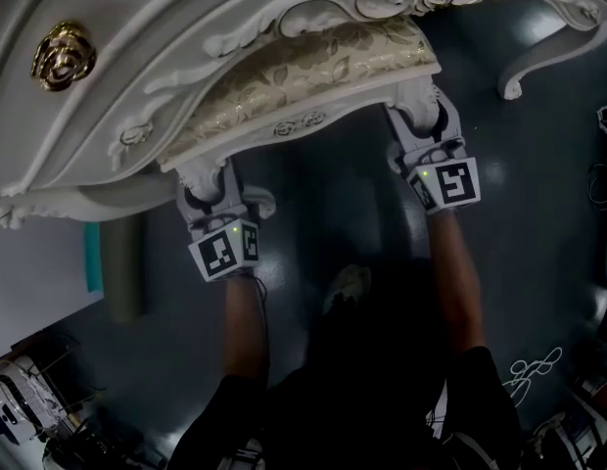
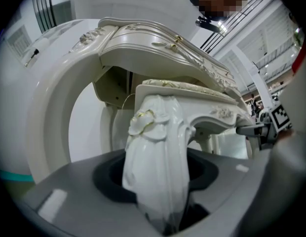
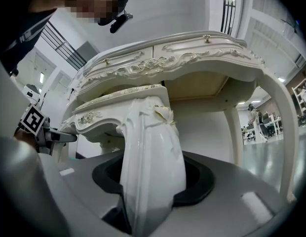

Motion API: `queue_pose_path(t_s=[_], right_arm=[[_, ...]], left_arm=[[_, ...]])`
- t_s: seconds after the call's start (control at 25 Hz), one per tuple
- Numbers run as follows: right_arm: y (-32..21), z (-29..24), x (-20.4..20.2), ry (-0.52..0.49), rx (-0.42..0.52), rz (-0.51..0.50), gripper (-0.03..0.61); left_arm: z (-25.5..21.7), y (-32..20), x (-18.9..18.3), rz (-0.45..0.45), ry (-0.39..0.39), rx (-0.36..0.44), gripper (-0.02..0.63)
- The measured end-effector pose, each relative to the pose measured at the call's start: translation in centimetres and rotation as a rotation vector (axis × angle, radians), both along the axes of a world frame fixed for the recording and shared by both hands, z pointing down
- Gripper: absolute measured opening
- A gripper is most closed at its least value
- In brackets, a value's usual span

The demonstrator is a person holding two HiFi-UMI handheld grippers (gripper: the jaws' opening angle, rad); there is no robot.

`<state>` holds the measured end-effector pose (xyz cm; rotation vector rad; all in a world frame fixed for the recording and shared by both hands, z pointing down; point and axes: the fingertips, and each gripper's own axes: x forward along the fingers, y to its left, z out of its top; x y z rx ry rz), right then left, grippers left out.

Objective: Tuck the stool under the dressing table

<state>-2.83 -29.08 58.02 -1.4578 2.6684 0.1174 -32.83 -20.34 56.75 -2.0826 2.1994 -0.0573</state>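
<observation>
Head view, looking steeply down: the stool (image 1: 313, 67) sits part-way under the dressing table (image 1: 137, 27). Its far half is hidden beneath the carved apron, and its pale brocade seat shows at the near edge above the dark floor (image 1: 538, 184). The left tongs (image 1: 206, 179) and right tongs (image 1: 421, 116) each clamp one near leg just below the seat. Left gripper view: the jaws are closed on the near-left leg (image 2: 155, 162), a glossy cream cabriole with a moulded rose touched in gilt. The hard lacquer looks slippery. Right gripper view: the same hold on the near-right leg (image 3: 150, 167), with the dressing table's scrolled apron arching above. To finish well, I would push both legs evenly and level so the stool goes in straight. The seat should stay clear of the apron, and the grip firm without twisting on that slick curve.
</observation>
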Motion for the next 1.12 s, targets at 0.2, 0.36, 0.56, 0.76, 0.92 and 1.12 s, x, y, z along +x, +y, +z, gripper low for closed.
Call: queue_pose_path(t_s=[0.2,0.36,0.56,0.76,0.92,1.12], right_arm=[[-1.3,0.3,-0.4,-0.017,0.014,0.01,0.23],[-1.9,0.3,-0.7,-0.025,0.02,0.004,0.23],[-2.9,0.5,-1.5,-0.031,0.028,0.002,0.23],[-3.9,1.0,-2.0,-0.026,0.039,0.002,0.23],[-4.9,1.0,-2.7,-0.018,0.045,-0.007,0.23],[-5.6,1.0,-3.2,-0.007,0.054,-0.008,0.23]], left_arm=[[-0.2,-1.4,-0.4,0.002,-0.019,0.018,0.247],[-0.3,-1.7,-0.7,-0.006,-0.026,0.025,0.247],[-0.3,-2.5,-1.4,-0.016,-0.039,0.038,0.249],[0.4,-3.5,-1.9,-0.022,-0.031,0.043,0.249],[0.6,-4.1,-2.4,-0.033,-0.025,0.052,0.249],[1.0,-4.6,-3.1,-0.042,-0.02,0.063,0.249]])
